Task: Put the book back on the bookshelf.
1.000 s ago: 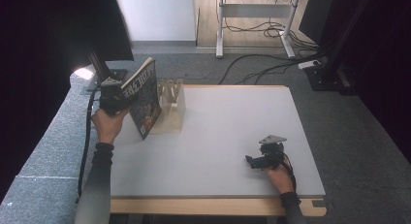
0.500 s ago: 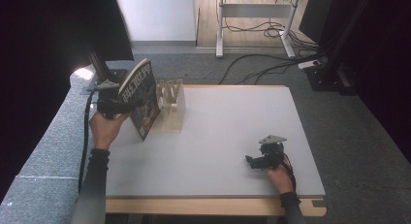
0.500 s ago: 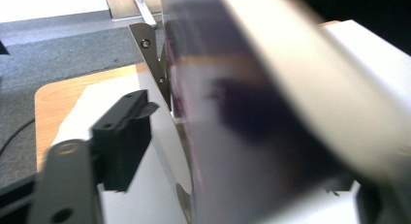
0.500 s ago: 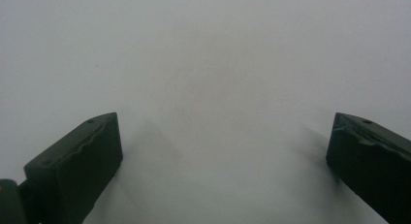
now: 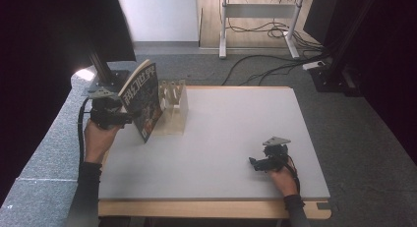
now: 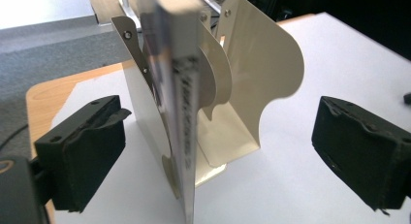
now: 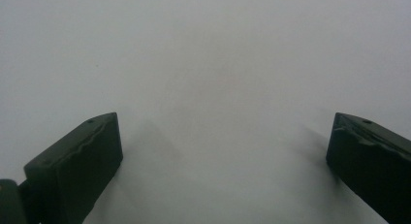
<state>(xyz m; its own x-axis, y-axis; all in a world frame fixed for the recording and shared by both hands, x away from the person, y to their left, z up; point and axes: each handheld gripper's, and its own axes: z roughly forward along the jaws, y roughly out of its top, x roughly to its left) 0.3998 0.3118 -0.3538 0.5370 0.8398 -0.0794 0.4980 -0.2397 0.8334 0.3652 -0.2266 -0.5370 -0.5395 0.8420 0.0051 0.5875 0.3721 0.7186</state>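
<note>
My left gripper (image 6: 213, 146) has just been opening; its jaws now stand spread on either side of the book (image 6: 177, 88), pads clear of it. The book stands on edge in the nearest slot of the cream file rack (image 5: 173, 109), at about ten o'clock on the table (image 5: 236, 138), leaning a little toward me. So the placing looks done, I judge: what's left is backing my left hand away without nudging the book. My right gripper (image 5: 265, 163) rests near five o'clock, jaws spread and empty.
</note>
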